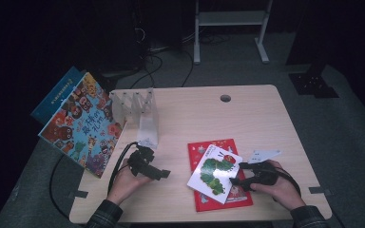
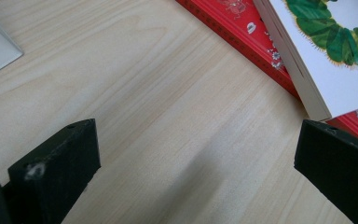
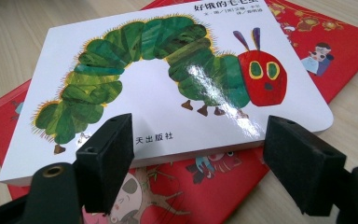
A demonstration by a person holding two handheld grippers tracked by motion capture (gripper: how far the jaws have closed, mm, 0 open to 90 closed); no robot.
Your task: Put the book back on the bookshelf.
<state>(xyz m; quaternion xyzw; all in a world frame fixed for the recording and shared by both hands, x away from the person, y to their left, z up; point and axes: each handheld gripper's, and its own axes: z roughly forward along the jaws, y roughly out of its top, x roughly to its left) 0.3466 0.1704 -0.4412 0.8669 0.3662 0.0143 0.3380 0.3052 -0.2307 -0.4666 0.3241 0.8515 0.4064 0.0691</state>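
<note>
my right gripper point(image 3: 196, 154) has its jaws spread wide, level with the near edge of the white book point(image 3: 168, 79); i see a gap on each side of that edge, so nothing is pinched, and i can't tell if either pad brushes the cover. my left gripper point(image 2: 191, 168) is also spread wide, over bare table point(image 2: 135, 93), holding nothing, with the books just off to its far right.

the white book lies tilted on top of the red book point(image 3: 354, 46), near the table's front edge in the high view, right of centre. its cover shows a green caterpillar with a red head. the title in chinese reads 好饿的毛毛虫, and smaller type near the bottom ends in 天出版社; the lines under the title are too small to read.

counting in the high view: two books flat on the table, the white book point(image 1: 215, 173) and the red book point(image 1: 197, 152); two more, a colourful book point(image 1: 83, 124) and a blue book point(image 1: 57, 92) behind it, leaning at the left edge beside one clear rack point(image 1: 138, 111); two grippers, left point(image 1: 164, 174) and right point(image 1: 236, 173).
</note>
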